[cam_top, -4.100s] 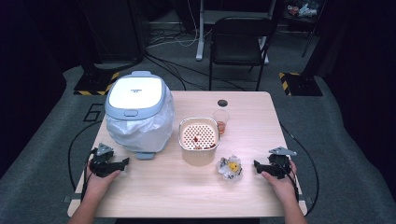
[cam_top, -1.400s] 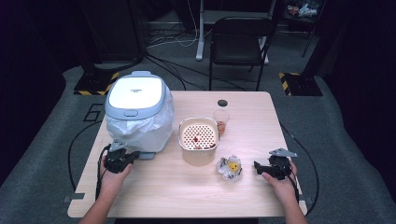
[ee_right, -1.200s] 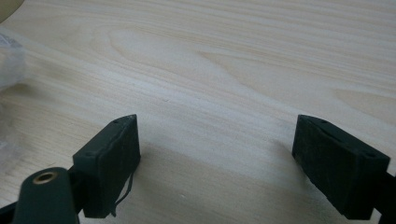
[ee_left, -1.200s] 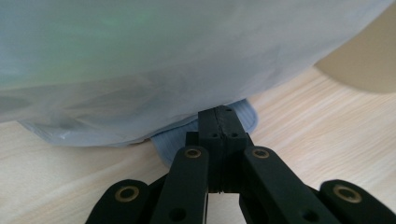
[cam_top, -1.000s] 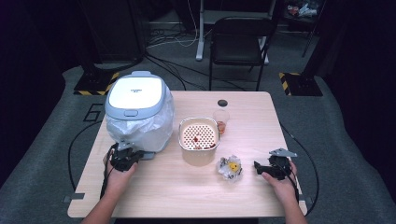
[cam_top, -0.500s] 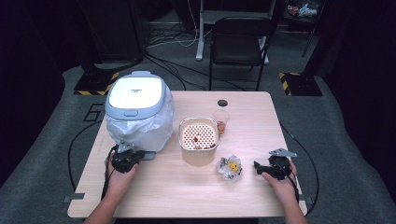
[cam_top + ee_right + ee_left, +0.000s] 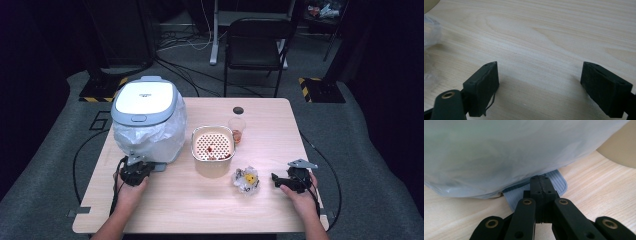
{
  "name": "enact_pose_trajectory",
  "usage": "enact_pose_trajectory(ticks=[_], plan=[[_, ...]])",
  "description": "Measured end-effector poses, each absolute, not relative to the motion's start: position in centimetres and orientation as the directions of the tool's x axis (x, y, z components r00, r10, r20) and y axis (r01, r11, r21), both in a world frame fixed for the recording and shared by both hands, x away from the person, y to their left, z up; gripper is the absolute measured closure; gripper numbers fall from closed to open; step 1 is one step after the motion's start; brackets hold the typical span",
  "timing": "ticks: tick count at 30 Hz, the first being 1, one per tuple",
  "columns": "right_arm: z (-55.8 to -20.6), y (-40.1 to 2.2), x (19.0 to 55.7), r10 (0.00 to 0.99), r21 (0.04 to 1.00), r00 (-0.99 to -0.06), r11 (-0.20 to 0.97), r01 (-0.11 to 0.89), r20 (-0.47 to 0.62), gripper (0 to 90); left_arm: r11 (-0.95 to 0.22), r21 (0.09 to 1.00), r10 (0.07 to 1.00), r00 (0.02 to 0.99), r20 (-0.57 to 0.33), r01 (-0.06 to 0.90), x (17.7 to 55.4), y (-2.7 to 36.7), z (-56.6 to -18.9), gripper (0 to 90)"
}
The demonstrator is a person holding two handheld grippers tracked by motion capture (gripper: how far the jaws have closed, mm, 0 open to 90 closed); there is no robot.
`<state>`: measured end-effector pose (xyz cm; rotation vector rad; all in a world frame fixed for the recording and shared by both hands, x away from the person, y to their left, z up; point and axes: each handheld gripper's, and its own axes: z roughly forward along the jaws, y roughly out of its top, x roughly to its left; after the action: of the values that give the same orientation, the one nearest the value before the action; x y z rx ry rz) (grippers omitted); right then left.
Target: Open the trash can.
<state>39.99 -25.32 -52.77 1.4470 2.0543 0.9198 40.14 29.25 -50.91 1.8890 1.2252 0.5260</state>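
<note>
Two tools logged. Left tool (image 7: 541,185): jaws pressed together over the grey ribbed tab (image 7: 557,182) at the bagged cooker's (image 7: 147,120) base; whether they pinch it we cannot tell. Right tool (image 7: 540,86): wide open, empty, on the table (image 7: 554,32). Judged step: pulling the tab.

A large bin (image 7: 147,120) with a white lid rimmed in pale blue-grey stands upright at the table's far left, its body wrapped in translucent plastic liner (image 7: 506,152) that bulges down to the wood; a ribbed grey pedal (image 7: 524,192) juts flat from beneath its base toward the near edge; the left gripper (image 7: 541,183), jaws pressed together, rests on that pedal.
</note>
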Motion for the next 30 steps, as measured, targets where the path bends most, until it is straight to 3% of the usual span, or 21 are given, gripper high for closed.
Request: enact_pose_trajectory(ticks=[6,12,30], plan=[[-52.4,-25.0,39.8,0.938,0.736,-0.346,0.208,0.645,0.038,14.8,-0.257,0.799,0.889,0.457,-0.026,0.544,40.3,29.2,-51.1,90.0],[-50.2,-24.3,39.0,0.922,0.783,-0.386,0.225,0.580,0.021,14.0,-0.284,0.785,0.884,0.467,-0.007,0.550,40.4,29.0,-51.6,90.0],[-47.0,-18.9,37.5,0.818,0.827,-0.570,0.268,0.494,0.076,12.2,-0.274,0.789,0.885,0.465,-0.018,0.550,40.5,29.0,-51.7,90.0]])
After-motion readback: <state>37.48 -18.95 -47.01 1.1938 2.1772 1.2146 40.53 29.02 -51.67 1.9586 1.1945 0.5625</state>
